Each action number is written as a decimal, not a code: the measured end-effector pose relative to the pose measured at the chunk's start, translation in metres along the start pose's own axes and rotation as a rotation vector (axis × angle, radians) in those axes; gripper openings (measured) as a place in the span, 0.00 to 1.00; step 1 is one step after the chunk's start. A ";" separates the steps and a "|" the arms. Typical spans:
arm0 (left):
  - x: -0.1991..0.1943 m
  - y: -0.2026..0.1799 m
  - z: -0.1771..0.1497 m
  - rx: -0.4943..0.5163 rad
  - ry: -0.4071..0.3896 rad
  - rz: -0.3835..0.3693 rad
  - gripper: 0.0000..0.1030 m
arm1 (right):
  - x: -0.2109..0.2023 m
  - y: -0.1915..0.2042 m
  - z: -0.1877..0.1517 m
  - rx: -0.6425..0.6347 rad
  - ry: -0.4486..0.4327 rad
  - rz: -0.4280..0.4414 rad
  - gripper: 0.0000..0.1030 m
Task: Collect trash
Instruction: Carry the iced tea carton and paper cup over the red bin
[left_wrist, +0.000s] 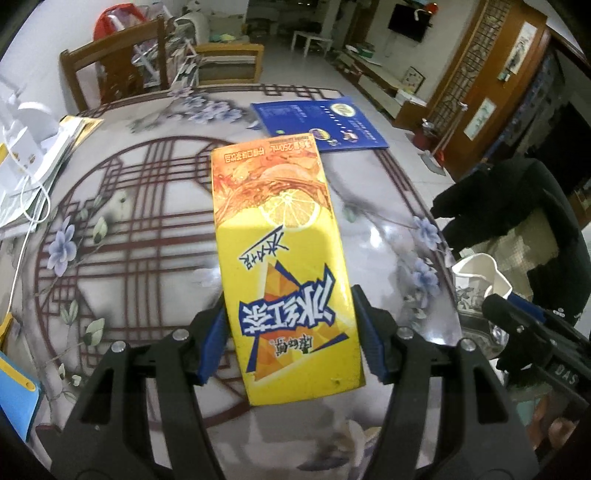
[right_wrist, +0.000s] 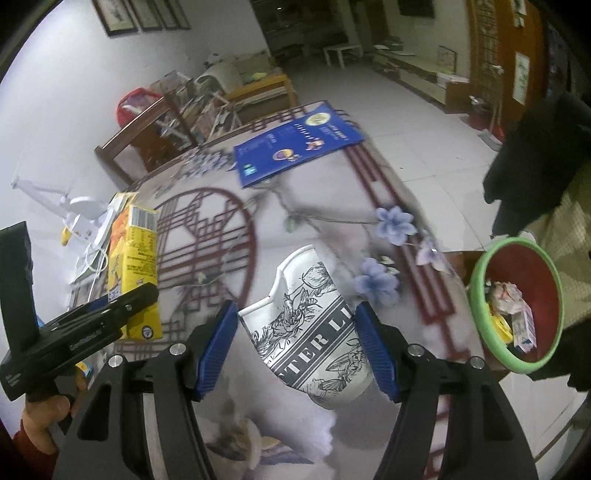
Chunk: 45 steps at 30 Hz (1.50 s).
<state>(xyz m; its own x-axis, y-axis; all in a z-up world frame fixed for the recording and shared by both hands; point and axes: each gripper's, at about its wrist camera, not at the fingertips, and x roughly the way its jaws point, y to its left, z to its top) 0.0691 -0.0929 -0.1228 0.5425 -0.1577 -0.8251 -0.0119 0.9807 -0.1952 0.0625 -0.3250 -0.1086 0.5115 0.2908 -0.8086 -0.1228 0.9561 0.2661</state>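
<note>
Left wrist view, centre of the frame: one yellow drink carton (left_wrist: 282, 258) stands clamped between the two blue pads of the left gripper (left_wrist: 291, 334), its printed face toward the camera and its far end reaching toward the upper middle, above the flower-patterned table (left_wrist: 122, 229). One blue booklet (left_wrist: 321, 123) lies flat on the table beyond the carton, in the upper middle. At the right edge of that same view, one crumpled paper cup (left_wrist: 476, 280) shows, with the other gripper dark beside it. Two wooden chairs (left_wrist: 114, 70) stand behind the table at the upper left. From the right wrist view, the right gripper (right_wrist: 299, 347) is closed on that one paper cup, white with black line drawings, dented at its rim, both blue pads pressing its sides in the lower middle of the frame. One bin with a green rim (right_wrist: 480, 295) and red inside sits at the right edge, beside the table's edge, and it holds several pieces of wrapped litter; I cannot count them for certain. The carton appears again at the left of this view, held by the left gripper, with a person's hand (right_wrist: 48, 417) gripping its handle in the lower left corner. One dark garment (right_wrist: 535, 162) hangs at the upper right.
</note>
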 end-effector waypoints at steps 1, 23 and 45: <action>0.000 -0.004 -0.001 0.005 -0.001 -0.002 0.57 | -0.002 -0.005 -0.001 0.011 -0.002 -0.005 0.62; 0.009 -0.059 -0.012 0.076 0.020 -0.036 0.57 | -0.026 -0.065 -0.014 0.089 -0.014 -0.070 0.62; 0.023 -0.088 -0.009 0.096 0.033 -0.031 0.57 | -0.032 -0.102 -0.006 0.115 -0.022 -0.083 0.62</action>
<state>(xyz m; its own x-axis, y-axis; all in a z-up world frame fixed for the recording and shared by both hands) 0.0747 -0.1840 -0.1293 0.5131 -0.1907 -0.8369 0.0857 0.9815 -0.1711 0.0534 -0.4312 -0.1132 0.5347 0.2088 -0.8189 0.0185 0.9659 0.2583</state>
